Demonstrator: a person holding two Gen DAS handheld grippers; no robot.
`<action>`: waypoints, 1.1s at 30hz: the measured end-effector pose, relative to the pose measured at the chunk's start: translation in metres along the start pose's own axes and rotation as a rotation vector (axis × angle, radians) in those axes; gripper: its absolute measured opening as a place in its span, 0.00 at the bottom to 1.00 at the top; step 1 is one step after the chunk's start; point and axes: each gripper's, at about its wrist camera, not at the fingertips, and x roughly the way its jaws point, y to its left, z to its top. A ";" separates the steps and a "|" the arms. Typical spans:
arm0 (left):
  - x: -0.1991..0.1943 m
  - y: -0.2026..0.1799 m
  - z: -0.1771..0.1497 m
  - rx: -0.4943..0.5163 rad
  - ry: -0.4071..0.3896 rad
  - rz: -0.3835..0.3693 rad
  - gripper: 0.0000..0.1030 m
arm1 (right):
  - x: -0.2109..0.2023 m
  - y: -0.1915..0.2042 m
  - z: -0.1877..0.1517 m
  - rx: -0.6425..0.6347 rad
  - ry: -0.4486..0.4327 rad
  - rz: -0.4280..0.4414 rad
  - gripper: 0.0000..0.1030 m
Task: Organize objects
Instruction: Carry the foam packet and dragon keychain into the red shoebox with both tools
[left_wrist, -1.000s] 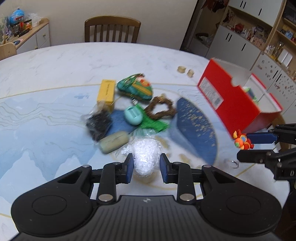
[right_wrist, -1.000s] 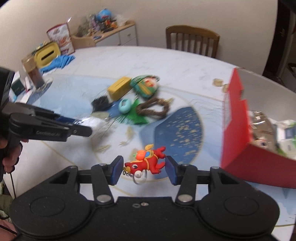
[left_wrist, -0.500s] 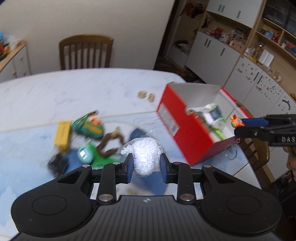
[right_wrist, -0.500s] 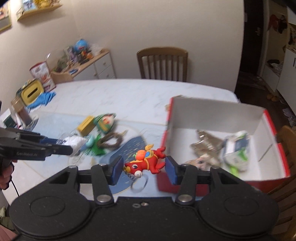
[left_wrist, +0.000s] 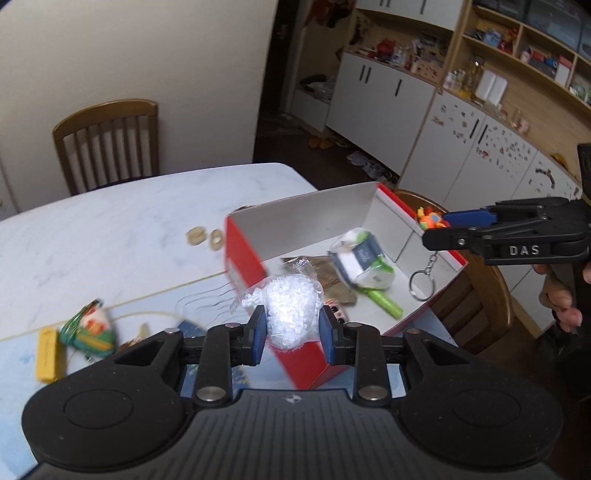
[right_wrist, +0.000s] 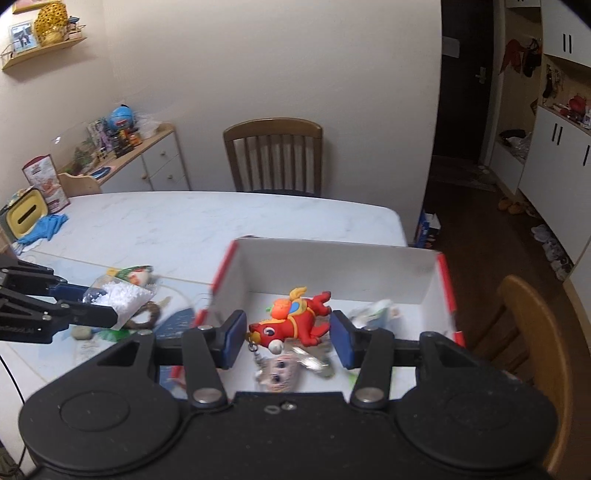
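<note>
My left gripper is shut on a clear bag of white beads and holds it in the air at the near left wall of the red box. My right gripper is shut on a red toy keychain, with its key ring hanging, and holds it above the white inside of the box. In the left wrist view the right gripper is over the box's right side. The box holds a white and green packet and other small things.
On the table left of the box lie a green and red pouch, a yellow block, a brown wreath and two small wooden rings. Chairs stand behind and to the right of the table.
Both grippers have risen and moved right from the pile of objects to the red box, each still carrying its object. The keychain is now over the box's inside.
</note>
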 end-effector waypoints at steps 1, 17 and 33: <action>0.006 -0.005 0.002 0.006 0.007 -0.003 0.28 | 0.002 -0.006 0.000 0.003 0.001 -0.006 0.47; 0.099 -0.049 0.051 0.027 0.090 0.048 0.28 | 0.052 -0.059 -0.019 0.022 0.100 0.020 0.47; 0.193 -0.064 0.077 0.028 0.208 0.094 0.28 | 0.101 -0.045 -0.031 -0.052 0.254 0.101 0.47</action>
